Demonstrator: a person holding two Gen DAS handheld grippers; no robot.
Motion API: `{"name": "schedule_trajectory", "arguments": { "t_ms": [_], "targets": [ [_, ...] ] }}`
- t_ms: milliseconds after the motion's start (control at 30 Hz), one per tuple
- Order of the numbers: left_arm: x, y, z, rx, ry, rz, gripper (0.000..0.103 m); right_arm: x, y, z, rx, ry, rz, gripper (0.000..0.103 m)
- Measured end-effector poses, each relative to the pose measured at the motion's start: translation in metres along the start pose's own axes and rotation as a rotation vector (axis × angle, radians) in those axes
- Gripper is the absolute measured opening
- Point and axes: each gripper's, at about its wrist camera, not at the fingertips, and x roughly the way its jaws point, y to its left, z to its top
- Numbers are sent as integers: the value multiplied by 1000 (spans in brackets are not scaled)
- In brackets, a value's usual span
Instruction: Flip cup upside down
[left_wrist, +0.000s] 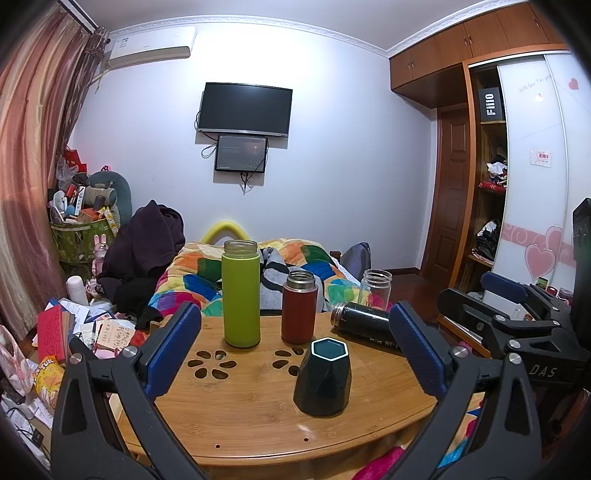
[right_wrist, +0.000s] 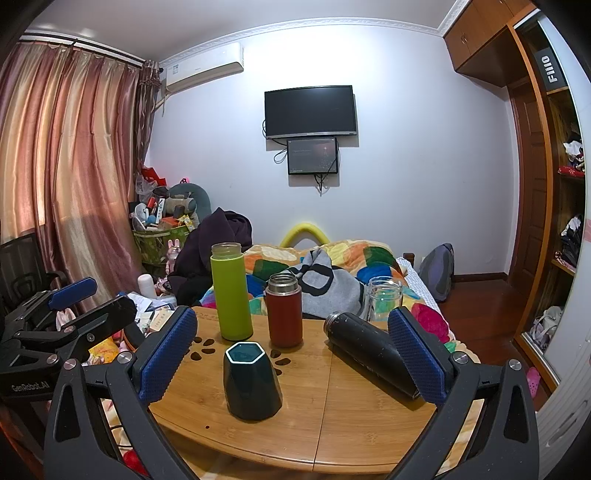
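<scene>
A dark green faceted cup (left_wrist: 322, 378) with a white hexagonal rim stands on the round bamboo table (left_wrist: 240, 424); it also shows in the right wrist view (right_wrist: 252, 382). The hexagonal end faces up and is narrower than the bottom. My left gripper (left_wrist: 295, 358) is open, its blue pads wide apart, held in front of the cup without touching it. My right gripper (right_wrist: 291, 354) is open and empty, with the cup between and beyond its pads. The right gripper also shows at the right of the left wrist view (left_wrist: 517, 314).
On the table stand a tall green bottle (left_wrist: 241, 293), a red flask (left_wrist: 299, 307) and a clear glass jar (left_wrist: 376, 288). A black flask (left_wrist: 364, 323) lies on its side at the right. A bed with a colourful quilt (left_wrist: 207, 273) is behind.
</scene>
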Motion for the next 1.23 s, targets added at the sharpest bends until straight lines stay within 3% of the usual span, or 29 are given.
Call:
{"name": "schedule_trajectory", "arguments": {
  "t_ms": [1233],
  "targets": [
    [2,-4,3,8,13,-11,103,-3,-7,1,11,-1,1,103]
  ]
}}
